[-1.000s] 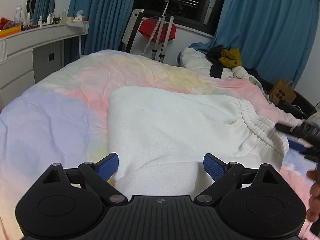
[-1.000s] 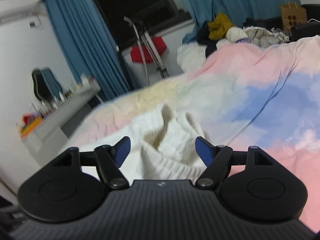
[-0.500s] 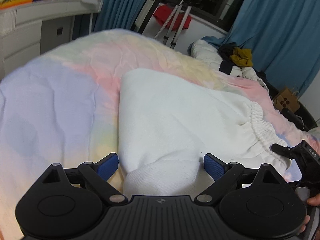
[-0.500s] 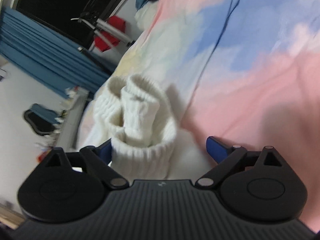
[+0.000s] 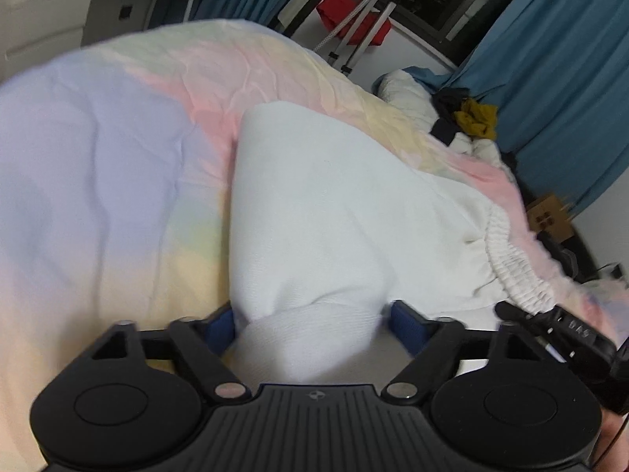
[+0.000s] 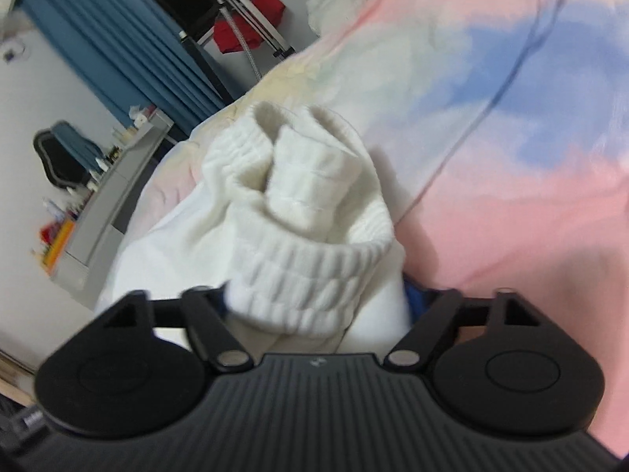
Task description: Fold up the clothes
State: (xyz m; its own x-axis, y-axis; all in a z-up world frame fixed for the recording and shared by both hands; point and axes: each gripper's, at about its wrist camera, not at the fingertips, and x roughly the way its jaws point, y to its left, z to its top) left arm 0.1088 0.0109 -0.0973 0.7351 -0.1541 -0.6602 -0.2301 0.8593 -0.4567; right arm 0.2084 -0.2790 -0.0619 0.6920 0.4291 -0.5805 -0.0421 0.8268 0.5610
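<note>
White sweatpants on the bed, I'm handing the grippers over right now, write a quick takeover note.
Left gripper: shut on a ribbed cuff of the white sweatpants.
Right gripper: shut on the bunched elastic waistband.
The pants lie across the pastel bedspread, both gripped ends raised off it.
Done: both ends gripped.
Left: no finished fold shows; probably bring the ends together, lay the pants flat, release.

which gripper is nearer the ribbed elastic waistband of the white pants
Right. The right gripper has the waistband bunched between its fingers; the left gripper is at the pants' other end, away from it.
</note>
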